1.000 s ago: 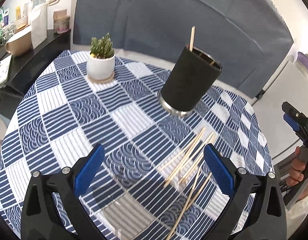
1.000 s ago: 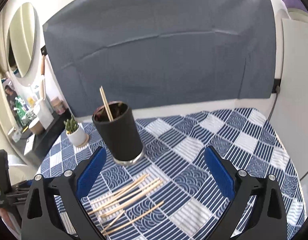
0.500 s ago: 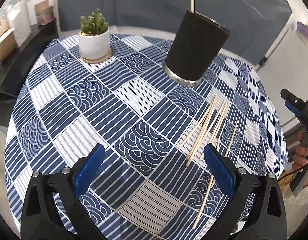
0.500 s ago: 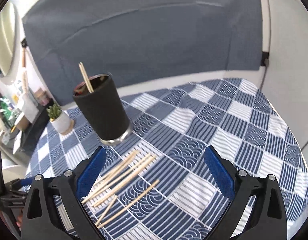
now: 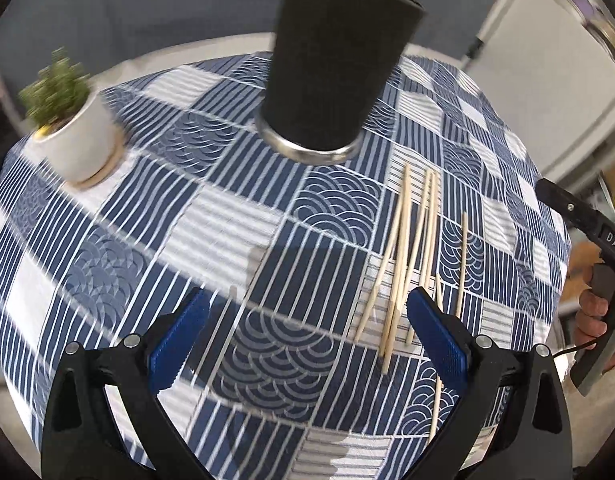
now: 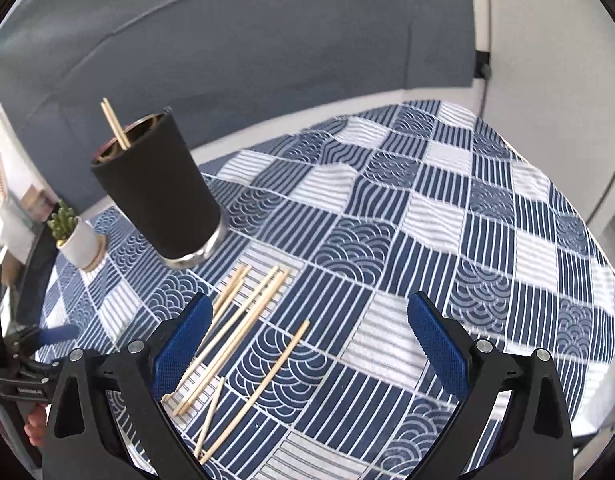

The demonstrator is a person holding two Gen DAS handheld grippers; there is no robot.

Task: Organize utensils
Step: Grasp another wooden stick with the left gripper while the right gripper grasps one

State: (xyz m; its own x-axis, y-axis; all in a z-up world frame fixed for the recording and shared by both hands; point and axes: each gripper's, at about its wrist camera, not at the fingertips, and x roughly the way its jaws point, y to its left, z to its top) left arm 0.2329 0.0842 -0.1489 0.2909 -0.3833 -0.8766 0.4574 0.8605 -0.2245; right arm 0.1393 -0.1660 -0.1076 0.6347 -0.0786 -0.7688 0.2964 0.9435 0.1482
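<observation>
The black cup (image 6: pixel 157 188) stands on the worktop (image 6: pixel 487 216) with two chopsticks (image 6: pixel 114 123) already standing in it. The other chopsticks (image 6: pixel 243 320) lie loose on the checked cloth just in front of the cup, so most of the sorting looks left to do. The left gripper (image 5: pixel 307 332) hangs above the cloth with its jaws spread wide and empty, the loose sticks by its right jaw. The right gripper (image 6: pixel 307 336) is likewise spread and empty. A potted plant (image 5: pixel 73 128) stands aside.
</observation>
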